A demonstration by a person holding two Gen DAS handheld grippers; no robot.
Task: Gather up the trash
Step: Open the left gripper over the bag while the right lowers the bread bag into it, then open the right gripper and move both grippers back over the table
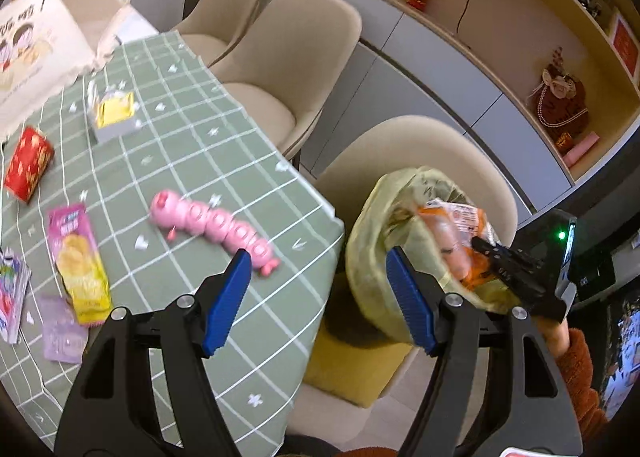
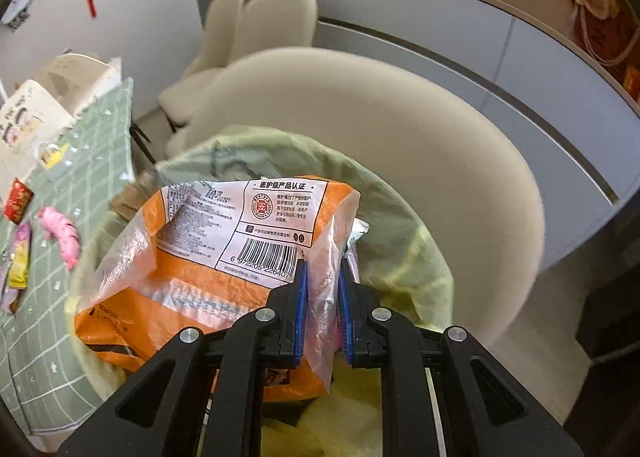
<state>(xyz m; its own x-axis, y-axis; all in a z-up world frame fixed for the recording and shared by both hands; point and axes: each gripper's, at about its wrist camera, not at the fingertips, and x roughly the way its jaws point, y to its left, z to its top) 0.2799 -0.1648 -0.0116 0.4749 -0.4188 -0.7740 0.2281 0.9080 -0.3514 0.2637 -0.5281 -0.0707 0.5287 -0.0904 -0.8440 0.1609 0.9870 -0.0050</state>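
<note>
An orange and clear plastic package [image 2: 200,277] hangs over the mouth of a trash bin lined with a yellow-green bag [image 2: 400,241], and my right gripper [image 2: 323,267] is shut on its clear edge. The left wrist view shows that same gripper [image 1: 486,247] holding the package [image 1: 456,217] above the bin [image 1: 372,225]. My left gripper [image 1: 318,257] is open and empty, above the gap between table edge and bin. A pink-and-yellow snack wrapper [image 1: 78,261] and a pale purple wrapper [image 1: 60,331] lie on the green checked tablecloth [image 1: 180,137].
A pink segmented caterpillar toy [image 1: 212,227], a red box [image 1: 28,163], a grey box with yellow contents [image 1: 114,115] and a white printed bag [image 1: 32,45] are on the table. Beige chairs [image 1: 304,57] line its side. The bin stands on a chair seat with a yellow cushion [image 1: 352,369].
</note>
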